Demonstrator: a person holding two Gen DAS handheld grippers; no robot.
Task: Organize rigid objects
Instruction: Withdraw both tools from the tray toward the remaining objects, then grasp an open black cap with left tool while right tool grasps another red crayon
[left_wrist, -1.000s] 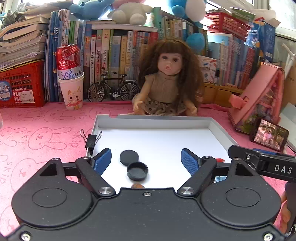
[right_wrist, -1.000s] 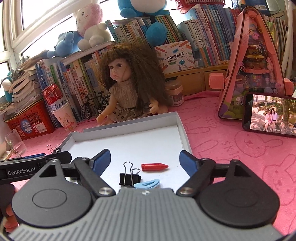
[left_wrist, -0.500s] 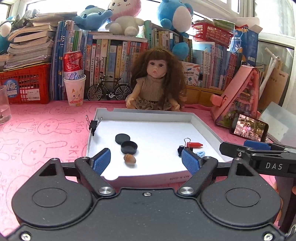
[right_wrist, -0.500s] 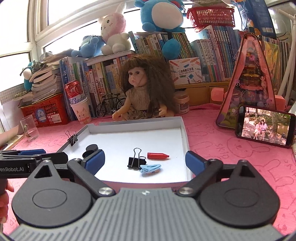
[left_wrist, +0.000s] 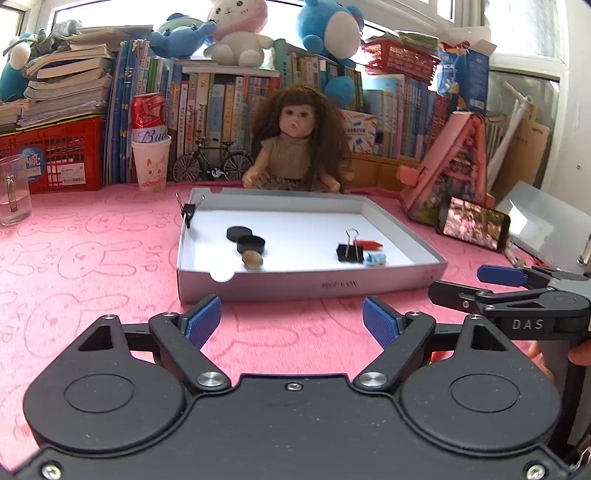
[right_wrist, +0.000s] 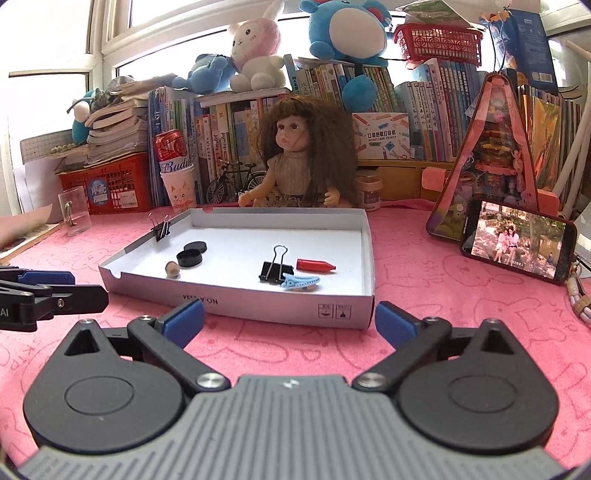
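Two grippers, left (left_wrist: 291, 317) and right (right_wrist: 290, 319), hover spread and empty near the tray (right_wrist: 236, 308), right's jaws just widened, its items apparently sorted.

box label (right_wrist: 202, 299): print too small to read | phone (left_wrist: 472, 223): screen picture blurred | glass cup (left_wrist: 13, 194): left side cut off by left-wrist frame edge | hand (left_wrist: 576, 354): mostly hidden behind gripper body, cut by right edge
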